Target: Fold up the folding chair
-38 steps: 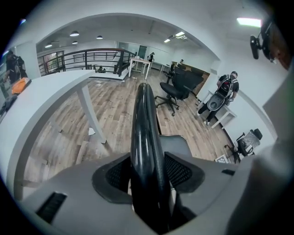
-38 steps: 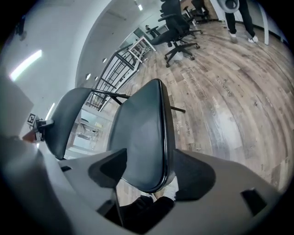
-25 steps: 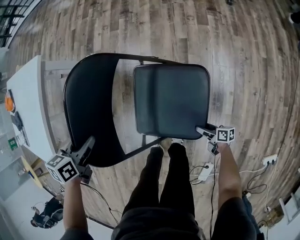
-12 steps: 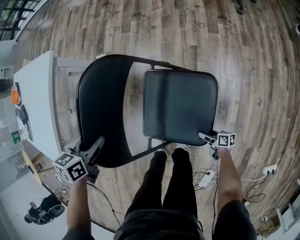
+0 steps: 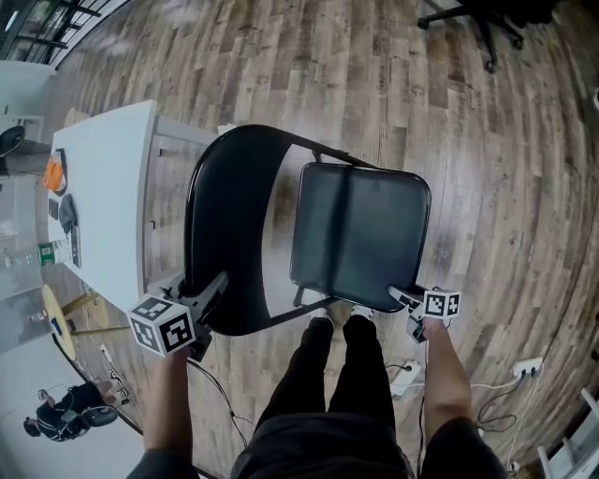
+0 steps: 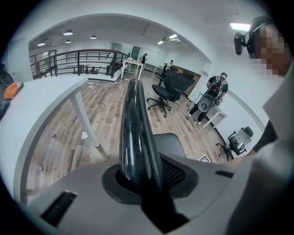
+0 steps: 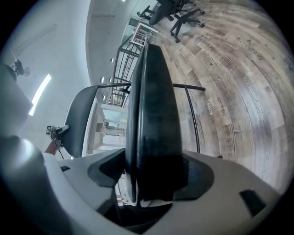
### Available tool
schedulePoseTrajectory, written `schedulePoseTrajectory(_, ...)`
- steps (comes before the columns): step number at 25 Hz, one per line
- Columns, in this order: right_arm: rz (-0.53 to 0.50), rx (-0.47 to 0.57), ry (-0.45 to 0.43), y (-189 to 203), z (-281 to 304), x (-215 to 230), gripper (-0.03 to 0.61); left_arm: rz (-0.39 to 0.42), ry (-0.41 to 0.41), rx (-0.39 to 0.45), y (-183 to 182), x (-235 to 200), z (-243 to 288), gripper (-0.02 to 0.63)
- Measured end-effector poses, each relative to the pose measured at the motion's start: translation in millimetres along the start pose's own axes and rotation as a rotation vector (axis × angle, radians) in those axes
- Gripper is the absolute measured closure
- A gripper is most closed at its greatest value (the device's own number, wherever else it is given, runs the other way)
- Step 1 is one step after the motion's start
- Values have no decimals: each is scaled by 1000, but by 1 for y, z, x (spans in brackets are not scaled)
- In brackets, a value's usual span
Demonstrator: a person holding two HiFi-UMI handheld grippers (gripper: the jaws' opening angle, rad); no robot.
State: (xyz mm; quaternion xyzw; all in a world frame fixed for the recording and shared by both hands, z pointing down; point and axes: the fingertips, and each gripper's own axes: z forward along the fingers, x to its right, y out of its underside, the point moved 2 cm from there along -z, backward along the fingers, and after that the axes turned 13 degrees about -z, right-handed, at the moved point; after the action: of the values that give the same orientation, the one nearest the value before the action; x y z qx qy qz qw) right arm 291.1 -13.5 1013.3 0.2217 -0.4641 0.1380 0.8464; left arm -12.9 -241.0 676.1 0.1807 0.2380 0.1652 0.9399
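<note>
A black folding chair stands on the wood floor below me, its curved backrest [image 5: 225, 234] to the left of its padded seat [image 5: 360, 229]. My left gripper [image 5: 211, 290] clamps the near end of the backrest. In the left gripper view the backrest's edge [image 6: 133, 124] runs up from between the jaws of the left gripper [image 6: 142, 176], which have just been closing on it. My right gripper [image 5: 398, 297] is shut on the seat's near right corner. The right gripper view shows the seat [image 7: 151, 101] edge-on, rising from the right gripper [image 7: 151, 179].
A white table [image 5: 103, 206] with small items stands just left of the chair. A black office chair [image 5: 487, 23] is at the far right. A power strip and cables [image 5: 402, 374] lie on the floor by the person's legs [image 5: 328, 384].
Both grippers have risen, keeping their hold on the backrest and the seat corner. The chair now sits further right and higher in the head view, with more of the table showing.
</note>
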Motion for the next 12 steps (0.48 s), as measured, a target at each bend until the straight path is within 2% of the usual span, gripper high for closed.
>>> schedulePoseTrajectory(5, -22, -1, -40, -14, -7, -53, 249, -18, 0, 17, -12, 18, -27, 531)
schedulePoseTrajectory(12, -45, 3, -81, -24, -1, -130, 249, -1, -37, 24, -23, 23, -65, 534)
